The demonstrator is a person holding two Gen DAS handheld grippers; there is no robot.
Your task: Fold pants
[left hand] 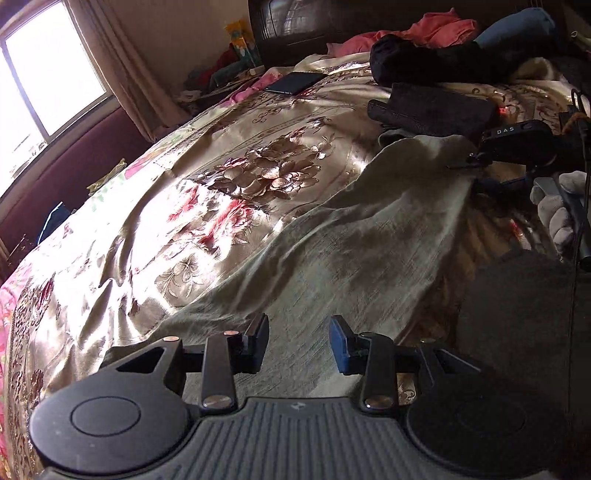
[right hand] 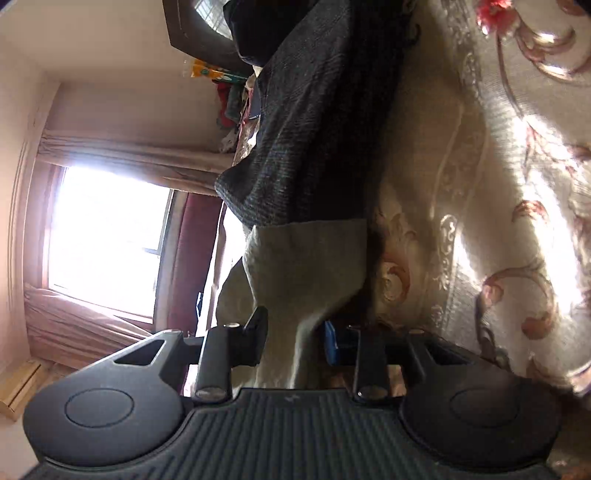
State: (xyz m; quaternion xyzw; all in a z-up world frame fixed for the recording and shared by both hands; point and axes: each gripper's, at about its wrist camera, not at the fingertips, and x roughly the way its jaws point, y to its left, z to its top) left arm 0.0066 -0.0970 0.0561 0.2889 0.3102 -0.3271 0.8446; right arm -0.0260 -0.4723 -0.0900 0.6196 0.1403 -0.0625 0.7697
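Observation:
Olive-grey pants [left hand: 351, 236] lie stretched across the floral bedspread [left hand: 221, 184], from the near edge up to the right. My left gripper [left hand: 299, 345] hovers open over the near end, with the cloth under its fingers and not pinched. At the far end my right gripper [left hand: 471, 162] points at the pants' edge, held by a gloved hand [left hand: 554, 218]. In the right wrist view, rolled sideways, a strip of the pants [right hand: 306, 266] runs between the fingers of the right gripper [right hand: 295, 336], which stand apart around it.
A folded dark garment [left hand: 432, 107] lies just beyond the pants' far end, also seen as dark cloth [right hand: 314, 129]. Behind it sit a black roll [left hand: 424, 62], pink clothes [left hand: 436, 29] and a dark tablet [left hand: 295, 83]. A bright window [left hand: 48, 74] is at the left.

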